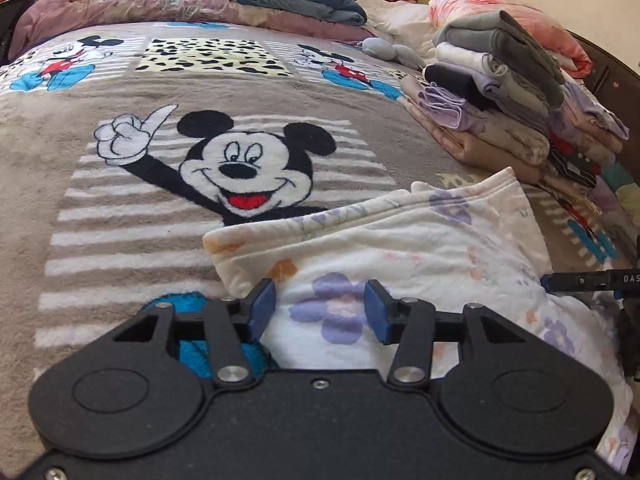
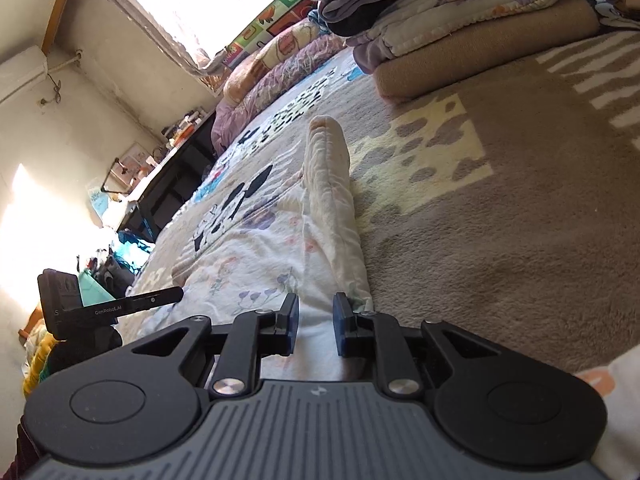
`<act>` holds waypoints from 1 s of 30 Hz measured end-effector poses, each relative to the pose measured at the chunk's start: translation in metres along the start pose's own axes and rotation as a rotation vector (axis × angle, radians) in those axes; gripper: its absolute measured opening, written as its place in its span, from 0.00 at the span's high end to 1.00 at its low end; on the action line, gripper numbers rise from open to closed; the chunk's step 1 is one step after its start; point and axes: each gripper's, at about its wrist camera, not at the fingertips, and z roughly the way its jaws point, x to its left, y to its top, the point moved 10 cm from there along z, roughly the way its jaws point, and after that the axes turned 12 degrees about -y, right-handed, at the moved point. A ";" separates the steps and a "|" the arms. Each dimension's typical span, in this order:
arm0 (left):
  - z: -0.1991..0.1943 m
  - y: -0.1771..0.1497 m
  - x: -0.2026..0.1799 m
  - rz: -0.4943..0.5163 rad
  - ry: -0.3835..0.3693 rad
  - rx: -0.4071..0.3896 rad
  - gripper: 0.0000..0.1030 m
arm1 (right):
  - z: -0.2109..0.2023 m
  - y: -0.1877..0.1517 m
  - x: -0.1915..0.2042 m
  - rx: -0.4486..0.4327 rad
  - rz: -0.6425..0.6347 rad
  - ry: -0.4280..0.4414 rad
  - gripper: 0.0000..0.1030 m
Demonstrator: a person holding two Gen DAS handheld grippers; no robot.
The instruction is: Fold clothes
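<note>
On the bed's Mickey blanket [image 1: 120,184] lies a folded white floral garment [image 1: 400,248]; both grippers, left [image 1: 320,312] and right [image 2: 316,324], straddle it with fingers parted; "GenRobot.AI" marks one.

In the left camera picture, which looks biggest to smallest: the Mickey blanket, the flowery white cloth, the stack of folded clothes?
1. Grey Mickey Mouse blanket
2. White floral cloth, though it is nearest the camera
3. Stack of folded clothes

We read "GenRobot.AI" in small pale letters along the black bar of the left gripper [image 2: 120,307], seen from the right wrist view. From the left wrist view, the black bar of the right gripper [image 1: 592,280] shows only "DAS" at the frame edge, the rest cut off.
</note>
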 end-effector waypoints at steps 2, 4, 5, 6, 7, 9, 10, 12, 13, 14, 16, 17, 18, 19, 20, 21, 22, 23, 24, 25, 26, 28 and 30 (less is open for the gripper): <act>0.000 0.002 -0.003 -0.002 -0.017 -0.005 0.50 | 0.003 0.005 0.001 0.026 0.002 -0.007 0.65; 0.002 0.000 -0.003 -0.006 -0.026 -0.001 0.49 | 0.010 0.013 -0.006 0.021 0.043 0.007 0.54; 0.001 0.001 -0.001 -0.015 -0.029 -0.005 0.49 | 0.014 0.017 -0.010 0.018 0.064 0.014 0.54; 0.001 0.001 0.000 -0.024 -0.032 -0.009 0.49 | 0.018 0.021 -0.014 0.015 0.084 0.021 0.55; 0.001 0.001 0.002 -0.032 -0.036 -0.012 0.49 | 0.022 0.025 -0.018 0.012 0.105 0.029 0.55; 0.000 0.001 0.004 -0.049 -0.042 -0.020 0.49 | 0.029 0.032 -0.025 0.006 0.146 0.043 0.55; 0.000 0.001 0.006 -0.058 -0.045 -0.023 0.49 | 0.033 0.036 -0.029 0.003 0.167 0.050 0.57; -0.001 0.002 0.009 -0.075 -0.051 -0.031 0.49 | 0.040 0.044 -0.037 -0.003 0.208 0.065 0.66; -0.001 0.002 0.010 -0.084 -0.054 -0.034 0.49 | 0.044 0.048 -0.041 -0.006 0.229 0.072 0.83; -0.002 0.002 0.012 -0.092 -0.057 -0.038 0.49 | 0.048 0.052 -0.045 -0.009 0.250 0.079 0.92; -0.003 0.005 0.011 -0.091 -0.055 -0.046 0.49 | 0.055 0.060 -0.053 -0.015 0.291 0.093 0.92; -0.005 0.007 0.009 -0.083 -0.050 -0.051 0.49 | 0.059 0.064 -0.057 -0.018 0.312 0.100 0.91; -0.006 0.009 0.007 -0.075 -0.045 -0.056 0.48 | 0.061 0.067 -0.058 -0.023 0.319 0.100 0.90; -0.007 0.011 0.004 -0.066 -0.040 -0.060 0.48 | 0.058 0.068 -0.055 -0.036 0.292 0.083 0.86; -0.009 0.013 0.001 -0.050 -0.037 -0.066 0.47 | 0.054 0.070 -0.047 -0.057 0.242 0.059 0.83; -0.011 0.016 -0.002 -0.035 -0.036 -0.073 0.46 | 0.049 0.072 -0.036 -0.081 0.165 0.031 0.74; -0.013 0.019 -0.006 -0.025 -0.037 -0.083 0.46 | 0.045 0.073 -0.022 -0.100 0.077 0.007 0.66; -0.014 0.022 -0.010 -0.013 -0.038 -0.092 0.45 | 0.045 0.073 -0.004 -0.105 -0.037 -0.012 0.60; -0.015 0.024 -0.013 0.000 -0.038 -0.095 0.45 | 0.045 0.074 0.013 -0.110 -0.151 -0.030 0.60; -0.014 0.026 -0.017 0.016 -0.040 -0.096 0.44 | 0.045 0.074 0.030 -0.115 -0.265 -0.049 0.59; -0.014 0.026 -0.020 0.026 -0.043 -0.095 0.43 | 0.045 0.074 0.048 -0.119 -0.379 -0.067 0.58; -0.011 0.025 -0.024 0.042 -0.048 -0.087 0.42 | 0.054 0.075 0.076 -0.093 -0.555 -0.079 0.48; -0.008 0.024 -0.026 0.050 -0.050 -0.080 0.42 | 0.070 0.076 0.092 -0.048 -0.674 -0.079 0.46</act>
